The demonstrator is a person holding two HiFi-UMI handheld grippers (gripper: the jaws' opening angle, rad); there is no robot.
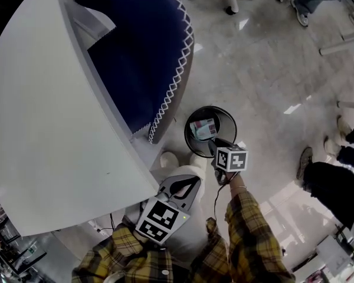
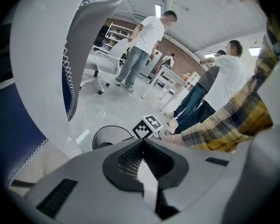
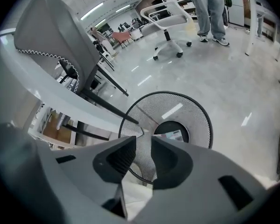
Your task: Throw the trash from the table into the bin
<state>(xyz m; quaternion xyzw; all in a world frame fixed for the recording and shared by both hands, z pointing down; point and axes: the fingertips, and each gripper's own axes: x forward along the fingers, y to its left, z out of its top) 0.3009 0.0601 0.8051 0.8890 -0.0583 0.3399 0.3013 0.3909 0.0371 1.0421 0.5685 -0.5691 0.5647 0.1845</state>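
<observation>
Hovering above the black mesh bin, your right gripper is hanging with jaws apart and empty; the trash, a small pale printed packet, is lying at the bin's bottom. Your left gripper is sitting closed, empty.

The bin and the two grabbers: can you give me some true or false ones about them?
1. The bin is black mesh and stands on the floor. True.
2. The bin is empty. False: a packet lies at its bottom.
3. The right gripper has its jaws apart with nothing between them. True.
4. The left gripper is holding trash. False: its jaws are together, with nothing in them.
5. The cloth on the table is red. False: it is dark blue with a white zigzag trim.
</observation>
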